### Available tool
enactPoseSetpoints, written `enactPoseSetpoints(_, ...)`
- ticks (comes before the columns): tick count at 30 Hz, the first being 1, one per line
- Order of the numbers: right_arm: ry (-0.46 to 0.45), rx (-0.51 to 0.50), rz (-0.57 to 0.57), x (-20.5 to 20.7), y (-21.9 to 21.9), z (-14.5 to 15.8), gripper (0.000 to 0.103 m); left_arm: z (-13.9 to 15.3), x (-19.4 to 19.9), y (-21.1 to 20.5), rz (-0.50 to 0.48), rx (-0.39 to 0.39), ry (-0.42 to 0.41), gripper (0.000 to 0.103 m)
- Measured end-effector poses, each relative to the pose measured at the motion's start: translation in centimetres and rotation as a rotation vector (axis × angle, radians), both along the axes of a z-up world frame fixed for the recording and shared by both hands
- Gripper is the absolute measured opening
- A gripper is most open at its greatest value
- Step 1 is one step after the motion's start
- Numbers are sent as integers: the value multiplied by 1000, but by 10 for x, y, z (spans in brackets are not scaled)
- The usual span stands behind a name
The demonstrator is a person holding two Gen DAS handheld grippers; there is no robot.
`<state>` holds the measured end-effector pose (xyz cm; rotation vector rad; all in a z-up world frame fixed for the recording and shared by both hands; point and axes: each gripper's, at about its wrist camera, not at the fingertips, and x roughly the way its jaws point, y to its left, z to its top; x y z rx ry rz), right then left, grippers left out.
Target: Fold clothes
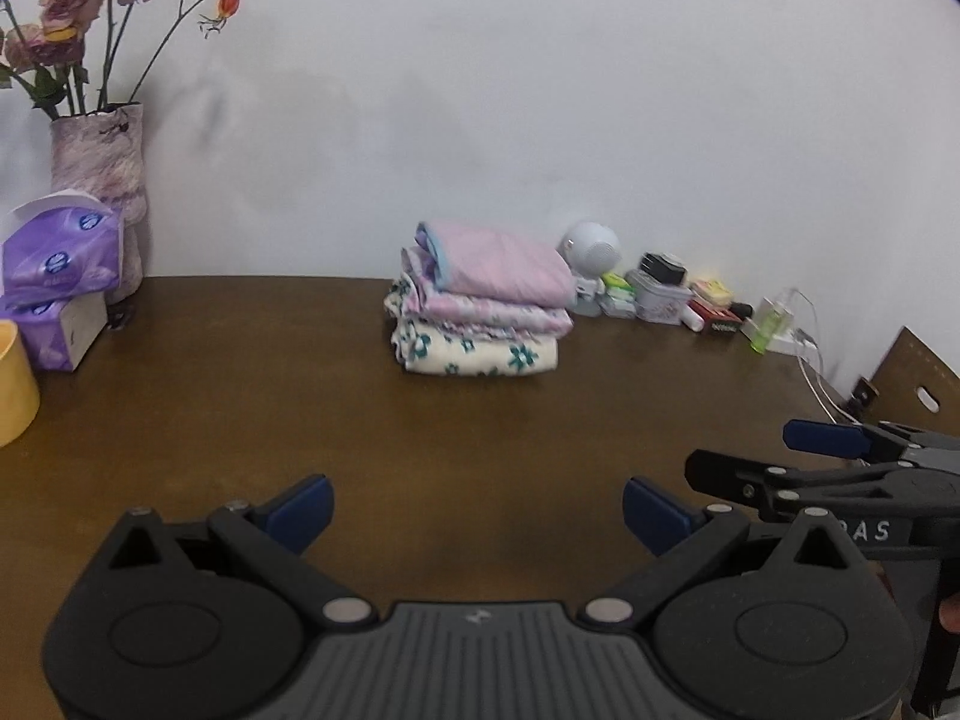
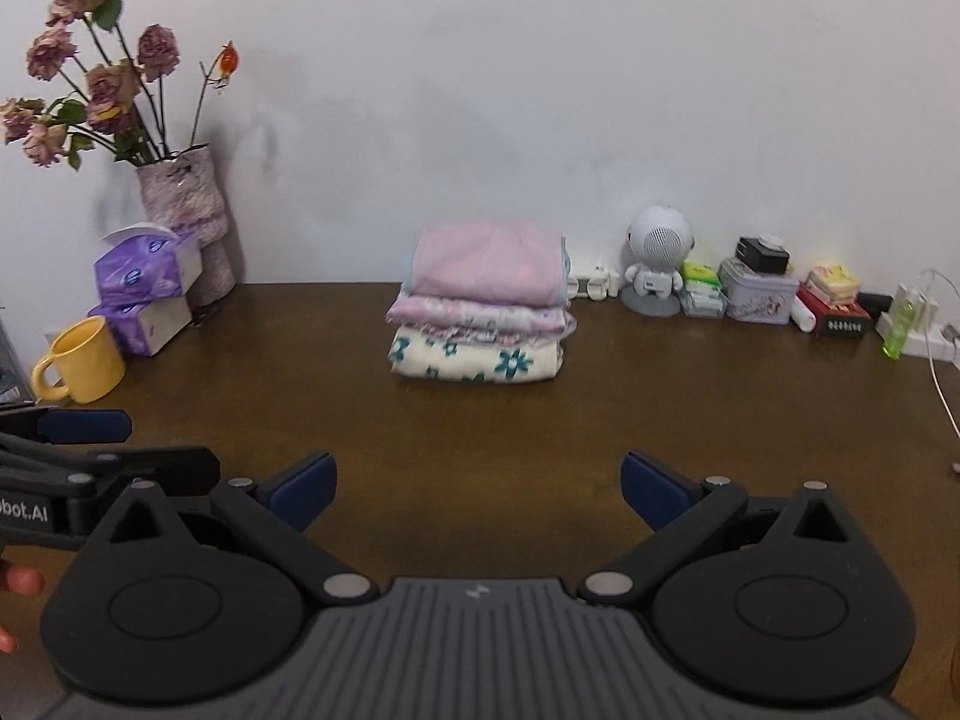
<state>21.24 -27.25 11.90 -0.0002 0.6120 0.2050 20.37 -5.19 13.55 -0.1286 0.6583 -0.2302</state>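
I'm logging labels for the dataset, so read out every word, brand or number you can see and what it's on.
"BAS": partly hidden, on the right tool body, left wrist view.
"obot.AI": cut off, on the left tool body, right wrist view.
Tissue packs, red box, green packets: print too blurred to read.

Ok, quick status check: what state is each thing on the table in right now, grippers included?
Left gripper: open, empty, above the table.
Right gripper: open, empty.
Stack of clothes: three folded pieces, piled neatly near the wall.
Yellow mug: upright.
Tissue packs: two stacked, top one open with a tissue sticking out.
Vase: upright, holding wilted roses.
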Motion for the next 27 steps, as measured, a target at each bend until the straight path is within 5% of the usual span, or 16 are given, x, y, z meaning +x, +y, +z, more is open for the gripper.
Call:
enactPoseSetpoints(16, -7, -20, -4, -127, 27, -38, 103, -41, -136, 18, -43, 5, -16, 103)
enactPoseSetpoints(27, -41, -38, 36, -172, 66, -81, 103, -80, -174, 46, -4, -17, 15, 103)
